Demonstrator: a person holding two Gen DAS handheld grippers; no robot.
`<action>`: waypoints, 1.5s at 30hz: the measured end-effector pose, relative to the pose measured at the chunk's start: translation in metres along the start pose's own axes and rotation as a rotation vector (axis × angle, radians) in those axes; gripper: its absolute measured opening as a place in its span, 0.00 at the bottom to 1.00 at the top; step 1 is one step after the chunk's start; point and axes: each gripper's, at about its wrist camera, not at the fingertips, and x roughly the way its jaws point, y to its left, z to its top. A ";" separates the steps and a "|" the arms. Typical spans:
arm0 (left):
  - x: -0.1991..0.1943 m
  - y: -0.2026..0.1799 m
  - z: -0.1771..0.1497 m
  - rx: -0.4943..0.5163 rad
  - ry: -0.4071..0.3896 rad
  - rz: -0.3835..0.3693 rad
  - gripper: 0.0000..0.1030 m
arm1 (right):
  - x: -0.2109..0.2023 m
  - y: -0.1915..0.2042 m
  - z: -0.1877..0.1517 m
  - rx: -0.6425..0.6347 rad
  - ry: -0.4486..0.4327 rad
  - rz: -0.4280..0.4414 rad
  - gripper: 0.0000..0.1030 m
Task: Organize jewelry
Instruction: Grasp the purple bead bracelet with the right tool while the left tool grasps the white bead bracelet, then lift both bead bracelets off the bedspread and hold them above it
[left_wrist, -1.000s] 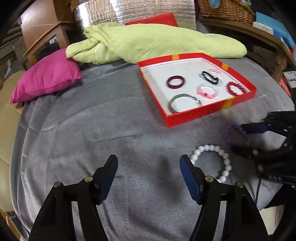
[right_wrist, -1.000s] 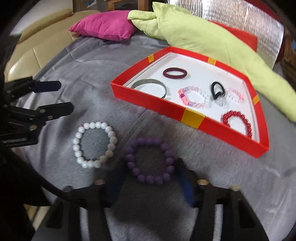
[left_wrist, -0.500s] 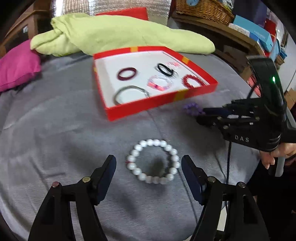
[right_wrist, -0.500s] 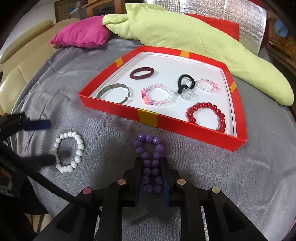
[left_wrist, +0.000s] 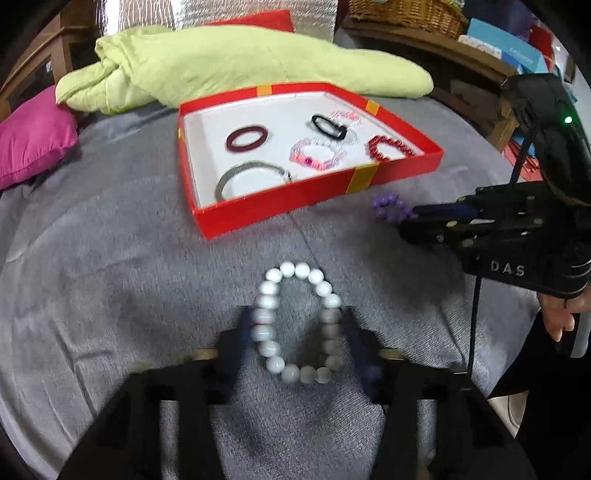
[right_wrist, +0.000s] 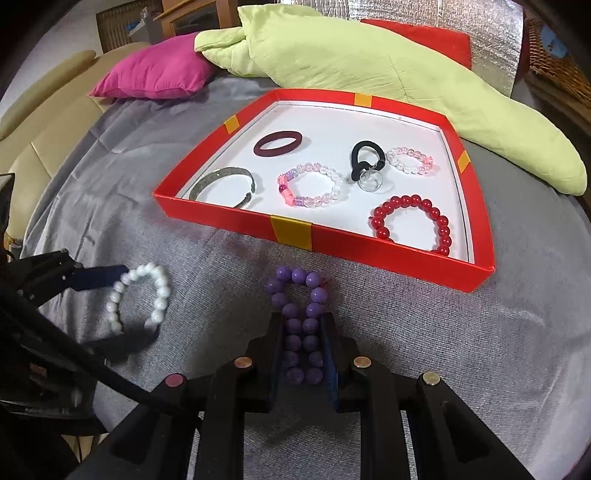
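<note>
this looks like a room in a home. a soft grey cover (right_wrist: 443, 332) is spread like on a bed, with a pink pillow (right_wrist: 155, 70) and a light green blanket (right_wrist: 369, 62) at the back. a cream sofa (right_wrist: 33, 147) sits beside it, and a woven basket (left_wrist: 406, 14) rests on a wooden shelf (left_wrist: 461, 55).

Grey cloth-covered surface (right_wrist: 406, 332), pink cushion (right_wrist: 155, 70) at ten o'clock, lime quilt (right_wrist: 369, 62) at twelve, silver foil panel (right_wrist: 495, 22) behind, beige sofa (right_wrist: 40, 122) at nine, wicker basket (left_wrist: 406, 14) on wooden shelf (left_wrist: 461, 55) at one.
</note>
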 end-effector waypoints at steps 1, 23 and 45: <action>0.000 0.000 0.000 -0.002 0.001 -0.026 0.19 | -0.001 0.000 0.000 -0.001 -0.004 0.003 0.20; -0.023 -0.009 0.016 0.017 -0.124 -0.030 0.10 | -0.028 -0.016 0.009 0.096 -0.064 0.153 0.20; -0.037 0.004 0.027 -0.012 -0.163 0.181 0.10 | -0.046 -0.004 0.017 0.098 -0.112 0.258 0.20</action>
